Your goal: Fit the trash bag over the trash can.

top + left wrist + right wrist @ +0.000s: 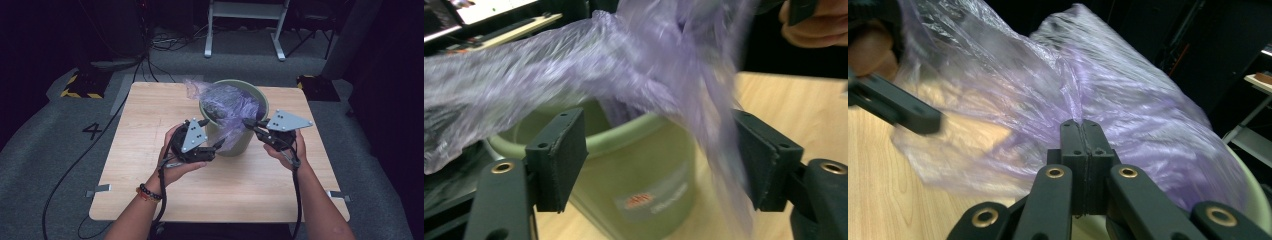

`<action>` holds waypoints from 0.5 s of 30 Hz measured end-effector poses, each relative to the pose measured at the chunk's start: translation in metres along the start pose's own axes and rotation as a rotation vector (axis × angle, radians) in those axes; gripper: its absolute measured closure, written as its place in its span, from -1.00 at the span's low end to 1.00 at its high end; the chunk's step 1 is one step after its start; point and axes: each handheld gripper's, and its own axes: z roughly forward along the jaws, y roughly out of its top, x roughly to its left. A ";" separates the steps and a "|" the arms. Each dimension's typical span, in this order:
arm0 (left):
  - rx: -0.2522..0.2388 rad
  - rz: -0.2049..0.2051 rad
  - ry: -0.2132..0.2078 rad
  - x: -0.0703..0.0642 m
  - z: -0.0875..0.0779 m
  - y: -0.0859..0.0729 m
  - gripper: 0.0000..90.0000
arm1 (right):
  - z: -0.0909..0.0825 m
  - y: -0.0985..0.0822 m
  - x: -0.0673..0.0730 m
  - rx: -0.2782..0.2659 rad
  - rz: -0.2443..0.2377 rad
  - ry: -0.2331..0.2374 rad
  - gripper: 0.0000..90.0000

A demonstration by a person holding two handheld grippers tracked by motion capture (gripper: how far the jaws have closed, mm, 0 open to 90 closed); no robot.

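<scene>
A pale green bin (pixel 239 146) stands upright on the wooden table (pixel 150 110), with a thin purple plastic bag (pixel 227 102) bunched over its mouth and spilling down its front. My left gripper (pixel 212 132) is at the bin's near left side, open; in the left gripper view its jaws (pixel 659 165) stand wide apart around the bin's wall (pixel 644 170), and a hanging fold of the bag (pixel 624 60) brushes past the right pad. My right gripper (pixel 248 122) is at the bin's right rim, shut on the bag's film (pixel 1128 100), pads (pixel 1082 127) pressed together.
The bin sits toward the table's far middle. Bare wood lies in front and to the left. A white metal frame (pixel 245 15) and cables lie on the grey floor beyond, with black-and-yellow striped blocks (pixel 80 87) at the table's far corners.
</scene>
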 end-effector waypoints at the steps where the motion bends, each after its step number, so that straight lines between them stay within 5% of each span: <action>1: 0.000 0.002 0.000 0.000 -0.002 -0.001 -0.42 | -0.003 -0.002 -0.002 -0.002 0.007 -0.004 1.00; 10: 0.008 -0.043 0.058 0.020 -0.011 -0.012 -0.37 | -0.025 -0.020 -0.010 -0.013 0.039 -0.009 1.00; 15: 0.013 -0.064 0.053 0.026 -0.011 -0.017 -0.38 | -0.033 -0.030 -0.015 -0.018 0.065 -0.020 1.00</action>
